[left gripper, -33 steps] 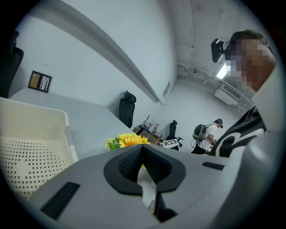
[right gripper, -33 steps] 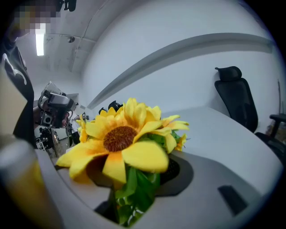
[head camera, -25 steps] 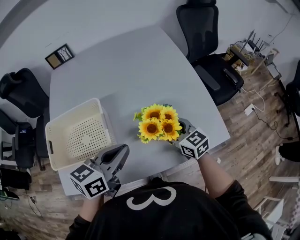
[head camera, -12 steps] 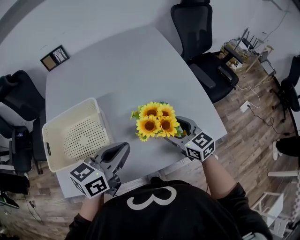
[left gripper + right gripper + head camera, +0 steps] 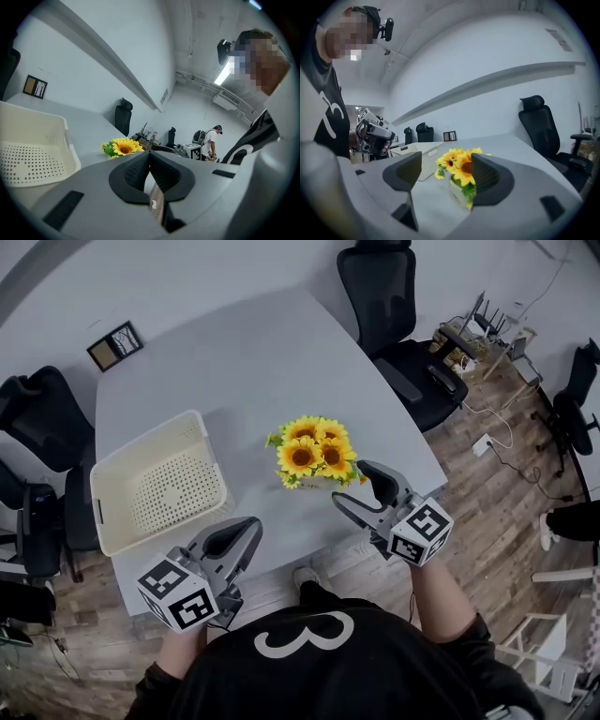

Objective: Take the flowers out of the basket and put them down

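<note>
- Flowers (image 5: 314,454): a tight bunch of sunflowers with yellow petals, brown round centres and green leaves, set in a small pale base. The bunch stands upright on the table, outside the basket and to its right, well apart from it.
- Basket (image 5: 164,502): cream plastic, rectangular, with sloped walls, a slot handle and a floor pierced by rows of small holes. Nothing lies in it.
- Table (image 5: 253,362): smooth, matt grey top with a rounded edge.
- Right gripper (image 5: 357,487): grey moulded body with black ribbed pads (image 5: 487,176). Its jaws stand wide apart and grip nothing. It sits at the near right of the flowers, close to them but not touching, with the jaws pointed at the bunch.
- Left gripper (image 5: 242,532): same grey body, black textured pads (image 5: 136,171). Its jaws are brought together with nothing between them. It hangs over the table's near edge, just in front of the basket and well apart from the flowers.
- Black mesh-backed office chair (image 5: 394,296) beyond the far table edge.
</note>
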`<state>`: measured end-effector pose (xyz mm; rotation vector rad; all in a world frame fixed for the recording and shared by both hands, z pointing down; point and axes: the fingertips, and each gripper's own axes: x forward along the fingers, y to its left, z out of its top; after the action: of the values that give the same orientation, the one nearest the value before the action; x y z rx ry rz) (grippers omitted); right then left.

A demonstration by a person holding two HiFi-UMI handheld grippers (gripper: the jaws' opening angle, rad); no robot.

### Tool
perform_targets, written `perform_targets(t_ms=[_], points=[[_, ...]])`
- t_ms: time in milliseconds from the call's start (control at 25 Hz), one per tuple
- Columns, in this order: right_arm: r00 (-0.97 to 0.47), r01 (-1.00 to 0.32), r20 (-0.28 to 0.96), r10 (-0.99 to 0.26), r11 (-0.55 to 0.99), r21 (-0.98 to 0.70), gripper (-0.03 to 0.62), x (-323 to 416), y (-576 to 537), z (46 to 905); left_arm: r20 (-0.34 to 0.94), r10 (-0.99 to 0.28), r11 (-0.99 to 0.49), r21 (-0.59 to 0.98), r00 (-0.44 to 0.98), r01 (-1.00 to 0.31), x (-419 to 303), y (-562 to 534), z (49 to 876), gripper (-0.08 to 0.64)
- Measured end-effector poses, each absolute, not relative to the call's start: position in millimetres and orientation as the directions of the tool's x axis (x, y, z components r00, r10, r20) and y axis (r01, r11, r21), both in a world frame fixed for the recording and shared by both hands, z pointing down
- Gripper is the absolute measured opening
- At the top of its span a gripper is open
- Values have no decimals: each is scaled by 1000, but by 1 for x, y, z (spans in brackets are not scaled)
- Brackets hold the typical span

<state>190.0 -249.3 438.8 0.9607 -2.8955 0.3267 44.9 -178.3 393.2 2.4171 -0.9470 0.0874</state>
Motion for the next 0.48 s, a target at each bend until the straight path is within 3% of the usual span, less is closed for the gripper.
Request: perform_targets(t_ms=[240,480], points=[[-834,-546,41,-550,812,-207,314,168,-180,387,216,-604,-647,429,767,-631,43,-127,371,12],[-850,-516,-3,-527,832,-203,224,158,-103,347,180,-586,-691,400,790,-603,46,-72,352,12]])
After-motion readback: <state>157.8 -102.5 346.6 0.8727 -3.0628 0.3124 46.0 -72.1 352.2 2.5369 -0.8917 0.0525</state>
